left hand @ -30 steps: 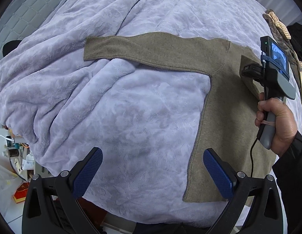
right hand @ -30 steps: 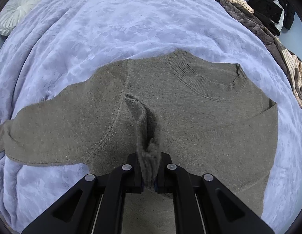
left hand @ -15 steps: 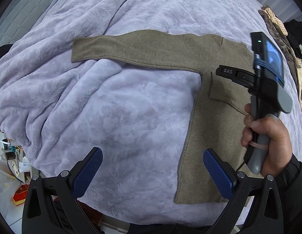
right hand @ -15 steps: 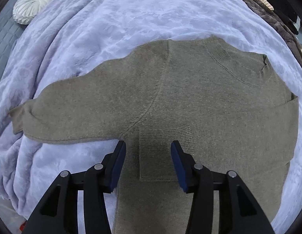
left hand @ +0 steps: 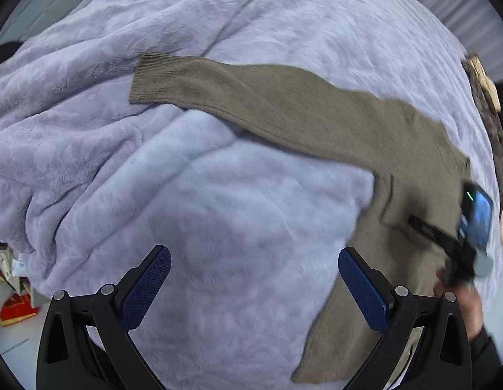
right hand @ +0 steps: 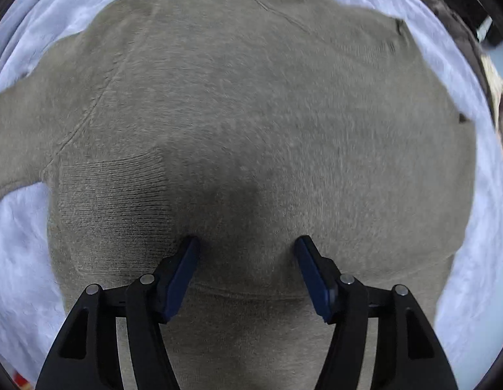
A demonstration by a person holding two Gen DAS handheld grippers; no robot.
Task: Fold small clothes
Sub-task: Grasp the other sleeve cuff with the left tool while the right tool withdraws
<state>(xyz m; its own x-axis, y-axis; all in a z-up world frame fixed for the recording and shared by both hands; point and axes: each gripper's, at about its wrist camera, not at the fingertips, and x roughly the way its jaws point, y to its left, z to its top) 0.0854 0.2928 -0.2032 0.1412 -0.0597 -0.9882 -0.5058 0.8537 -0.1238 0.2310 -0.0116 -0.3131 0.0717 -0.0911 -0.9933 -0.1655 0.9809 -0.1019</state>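
Lying flat on a lavender plush blanket (left hand: 218, 221), the olive-brown knit sweater (right hand: 267, 123) filled most of the right wrist view, its body spread wide and one sleeve (left hand: 251, 97) stretched out straight to the left across the bed, ending in a ribbed cuff (left hand: 147, 78). The other sleeve had been folded in over the body, so that its ribbed cuff (right hand: 111, 201) lay on the knit just left of the right tool (right hand: 246, 247). That tool pointed down onto the sweater's body; its jaws had just been opening and stood apart, with their blue pads (right hand: 186, 269) at or just above the fabric and nothing but flat knit between them, no fold pinched. In the left wrist view the right tool (left hand: 446, 243) showed at the right edge, blurred, with a hand (left hand: 462, 302) on its grip and a dark sleeve behind it. The left tool (left hand: 254, 279) hung over bare blanket beside the sweater's side edge, its jaws wide apart and holding nothing, the right-hand pad near the hem. Beyond the sweater, at the bed's far right edge, lay a heap of brown and cream patterned clothes (left hand: 485, 97). Off the bed's lower left corner a red box (left hand: 15, 308) sat on a pale floor.
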